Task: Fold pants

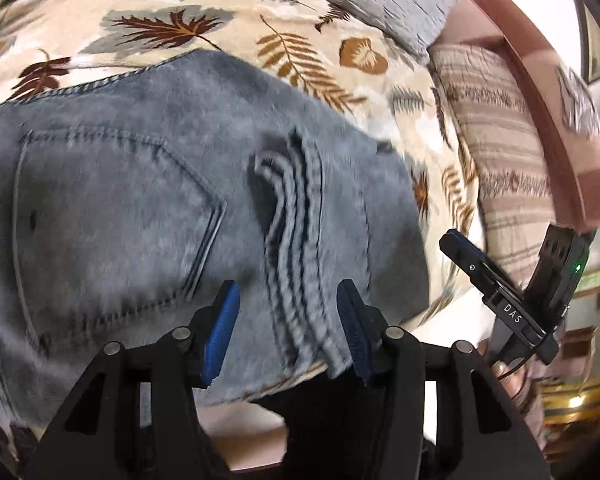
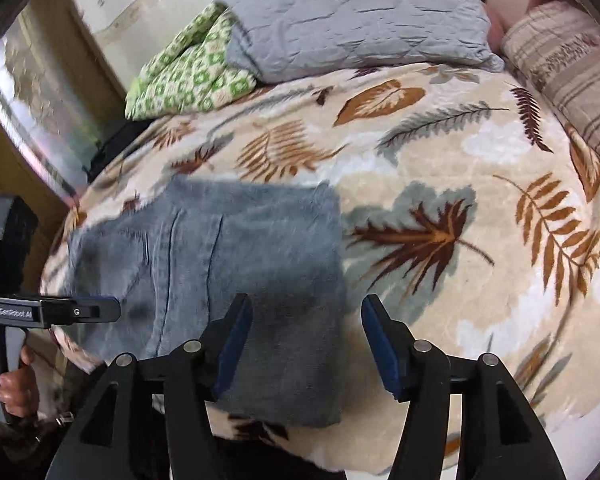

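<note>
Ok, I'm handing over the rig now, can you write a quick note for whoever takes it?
Left claw: open above the jeans, holding nothing.
Right claw: open, empty, over the jeans' right edge.
Jeans: folded into a compact stack at the near edge of the leaf-print blanket; back pocket up.
Done: the folds appear made, both claws released.
Left: check that the stack is tidy, probably just pull both claws clear.
</note>
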Available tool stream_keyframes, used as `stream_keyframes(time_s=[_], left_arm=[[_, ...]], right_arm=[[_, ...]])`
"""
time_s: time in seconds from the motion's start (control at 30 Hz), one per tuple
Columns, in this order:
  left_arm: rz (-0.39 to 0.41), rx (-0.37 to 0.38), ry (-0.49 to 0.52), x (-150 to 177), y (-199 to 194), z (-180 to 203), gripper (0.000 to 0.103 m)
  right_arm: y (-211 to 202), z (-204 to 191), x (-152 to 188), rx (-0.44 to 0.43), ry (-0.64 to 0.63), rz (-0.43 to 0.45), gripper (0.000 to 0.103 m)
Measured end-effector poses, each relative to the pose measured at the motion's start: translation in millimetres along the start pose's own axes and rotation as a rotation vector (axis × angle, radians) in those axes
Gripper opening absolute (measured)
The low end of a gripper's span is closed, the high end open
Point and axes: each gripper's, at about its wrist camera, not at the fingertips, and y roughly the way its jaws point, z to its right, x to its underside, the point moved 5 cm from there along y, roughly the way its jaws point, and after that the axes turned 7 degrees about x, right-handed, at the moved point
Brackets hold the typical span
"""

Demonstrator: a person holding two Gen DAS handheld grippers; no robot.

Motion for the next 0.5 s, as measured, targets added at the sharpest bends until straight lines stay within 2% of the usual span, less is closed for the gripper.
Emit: stream_keyframes(time_s=[0.2, 0.33, 0.37, 0.4, 0.43, 0.5], left_arm=[[-0.047, -0.042, -0.006, -33, 34, 8, 0.049], [-0.068, -0.031, -0.042, -43, 52, 4, 0.049], [-0.072, -0.031, -0.036, -44, 55, 5, 0.048], [-0.069, -0.032, -0.025, -45, 54, 7, 0.038], [-0.059, -0.027, -0.022, -46, 52, 8, 0.033], [-0.032, -0.048, -0.022, -49, 49, 6, 0.031]], right_arm=[[34, 16, -45, -0.092, 0.131, -0.017, 0.059], [69, 18, -55, -0.123, 0.166, -0.061, 0.058], [76, 17, -55, -0.125, 0.163, -0.075, 0.047], [84, 15, -55, -0.139, 0.151, -0.1, 0.016], [89, 9, -55, -0.148, 0.132, -0.122, 0.014], [76, -9, -63, -0.158, 0.05, -0.057, 0.013]])
